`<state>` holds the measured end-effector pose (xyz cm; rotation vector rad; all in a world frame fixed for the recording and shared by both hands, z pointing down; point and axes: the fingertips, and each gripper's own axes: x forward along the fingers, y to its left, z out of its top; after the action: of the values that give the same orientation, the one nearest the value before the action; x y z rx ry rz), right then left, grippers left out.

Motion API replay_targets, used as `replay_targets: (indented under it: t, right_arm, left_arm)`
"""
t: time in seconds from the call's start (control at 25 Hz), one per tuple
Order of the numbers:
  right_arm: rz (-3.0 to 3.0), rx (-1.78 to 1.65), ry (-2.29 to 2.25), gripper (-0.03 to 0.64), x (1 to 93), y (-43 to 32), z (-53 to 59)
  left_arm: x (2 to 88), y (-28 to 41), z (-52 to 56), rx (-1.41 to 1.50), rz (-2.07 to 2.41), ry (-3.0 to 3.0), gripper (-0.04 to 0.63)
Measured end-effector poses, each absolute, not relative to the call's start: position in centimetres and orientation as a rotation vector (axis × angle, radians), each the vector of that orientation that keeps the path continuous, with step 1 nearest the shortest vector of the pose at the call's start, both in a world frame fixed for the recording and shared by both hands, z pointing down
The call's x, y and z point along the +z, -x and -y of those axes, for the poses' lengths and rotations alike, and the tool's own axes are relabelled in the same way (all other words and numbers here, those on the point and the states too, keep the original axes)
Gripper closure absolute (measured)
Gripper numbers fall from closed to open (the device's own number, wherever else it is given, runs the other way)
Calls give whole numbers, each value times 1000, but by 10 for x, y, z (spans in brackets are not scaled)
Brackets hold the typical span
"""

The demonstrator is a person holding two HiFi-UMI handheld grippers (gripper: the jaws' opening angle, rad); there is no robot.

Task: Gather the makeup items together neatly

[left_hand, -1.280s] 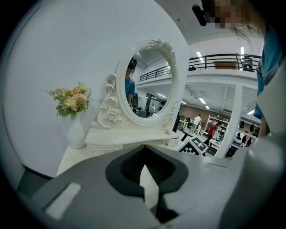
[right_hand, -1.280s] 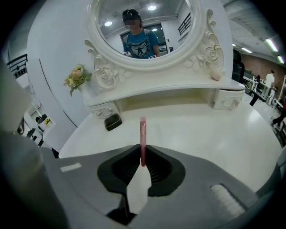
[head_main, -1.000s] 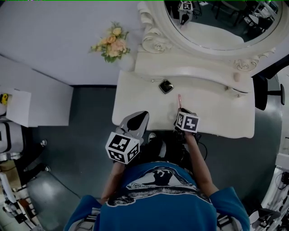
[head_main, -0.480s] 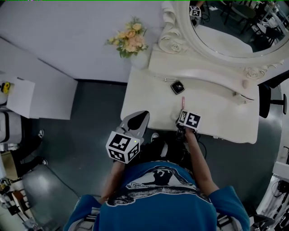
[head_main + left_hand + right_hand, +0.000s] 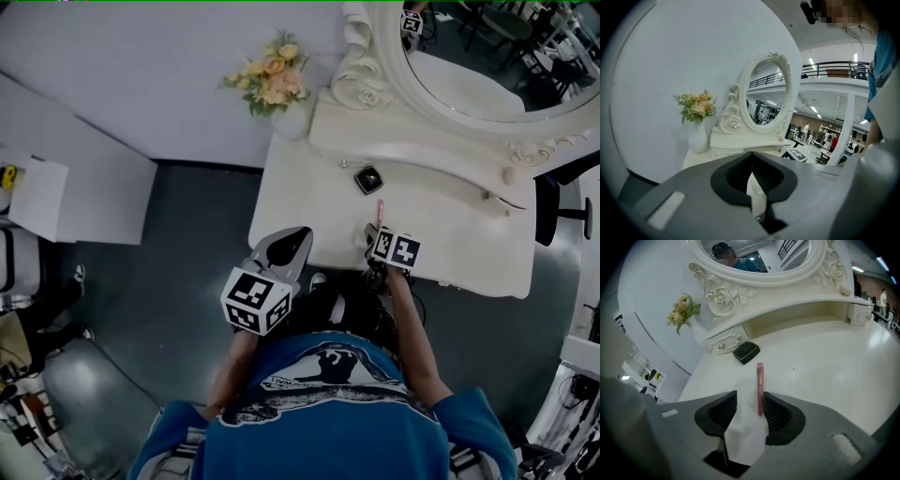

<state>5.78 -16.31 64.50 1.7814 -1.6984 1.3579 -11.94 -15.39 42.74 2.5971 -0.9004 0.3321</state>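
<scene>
While the right gripper [image 5: 749, 401] points down at the white dressing table [image 5: 450, 234], its jaws stand apart and have just been opening. A slim pink makeup stick [image 5: 760, 385] lies flat on the tabletop between them. The stick's near end sits close against the inner face of the right-hand pad, but nothing clamps it, and whether it brushes that pad cannot be told. The stick points away from the person toward a small black compact [image 5: 746, 352], which lies a little farther back, just in front of the raised shelf under the oval mirror [image 5: 487, 56]. The two items are near each other but not touching. In the head view the left gripper [image 5: 751, 157] hangs over the table's near left edge, short of both items. Its jaws are together at the tips with nothing between them. A white vase of pale flowers [image 5: 272, 84] stands at the table's back left corner.
</scene>
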Motion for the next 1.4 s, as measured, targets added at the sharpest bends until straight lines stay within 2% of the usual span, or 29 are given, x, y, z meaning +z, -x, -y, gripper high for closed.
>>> replay_targets:
  t: [0.68, 1.4]
  right_arm:
    - [1900, 972, -1590, 421, 603, -73, 214]
    - [1883, 709, -1229, 301, 633, -68, 284]
  left_arm:
    - [425, 94, 163, 288, 921, -2582, 583]
    - [430, 96, 178, 227, 1182, -2432, 583]
